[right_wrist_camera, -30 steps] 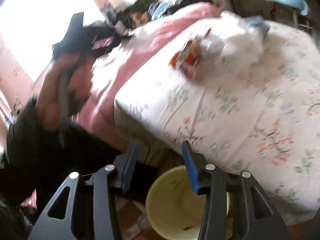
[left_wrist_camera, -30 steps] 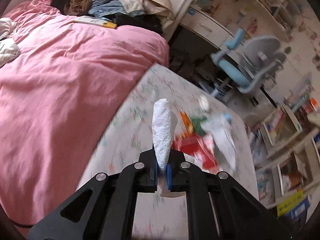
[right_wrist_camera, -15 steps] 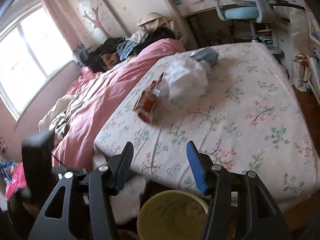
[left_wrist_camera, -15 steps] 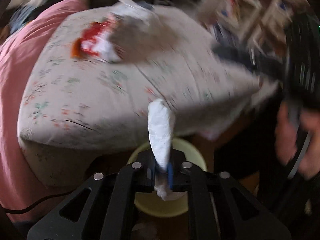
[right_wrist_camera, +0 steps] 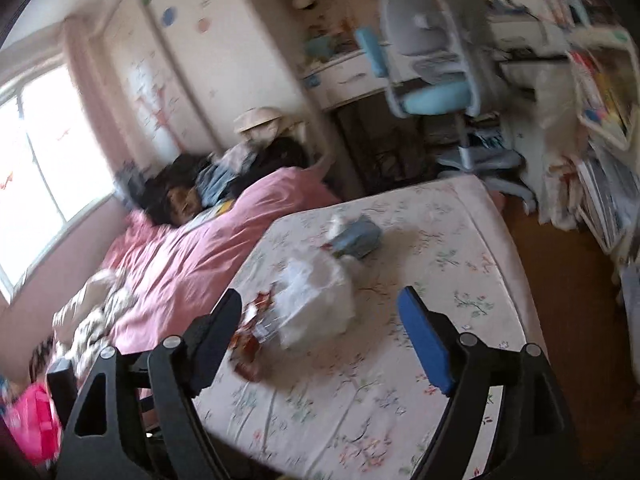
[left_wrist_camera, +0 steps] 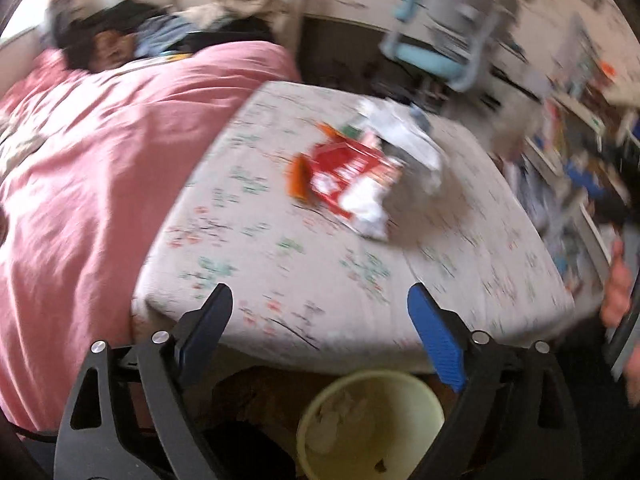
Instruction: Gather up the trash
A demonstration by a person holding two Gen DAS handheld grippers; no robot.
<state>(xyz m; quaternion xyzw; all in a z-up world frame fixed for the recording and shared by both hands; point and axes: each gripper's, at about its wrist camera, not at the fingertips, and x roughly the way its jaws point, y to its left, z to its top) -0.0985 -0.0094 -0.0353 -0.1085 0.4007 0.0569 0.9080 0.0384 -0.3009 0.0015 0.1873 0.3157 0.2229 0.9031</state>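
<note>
My left gripper (left_wrist_camera: 320,320) is open and empty above a pale yellow bin (left_wrist_camera: 370,426) on the floor at the bed's foot; white tissue (left_wrist_camera: 336,420) lies inside the bin. On the floral sheet (left_wrist_camera: 280,260) lie a red and white wrapper (left_wrist_camera: 348,176), an orange piece (left_wrist_camera: 299,178) and a crumpled clear plastic bag (left_wrist_camera: 408,144). My right gripper (right_wrist_camera: 320,320) is open and empty over the bed, with the plastic bag (right_wrist_camera: 316,300) and the red wrapper (right_wrist_camera: 252,336) just ahead of it. A blue-grey packet (right_wrist_camera: 358,236) lies further back.
A pink duvet (left_wrist_camera: 100,160) covers the left of the bed, with piled clothes (left_wrist_camera: 160,36) at its head. A blue and grey desk chair (right_wrist_camera: 436,80) stands by the desk. Shelves of books (right_wrist_camera: 600,100) line the right wall. The bed's foot edge (left_wrist_camera: 320,360) is right above the bin.
My left gripper has opened and the white tissue it held is now in the bin. My right gripper has moved forward over the bed toward the plastic bag.
</note>
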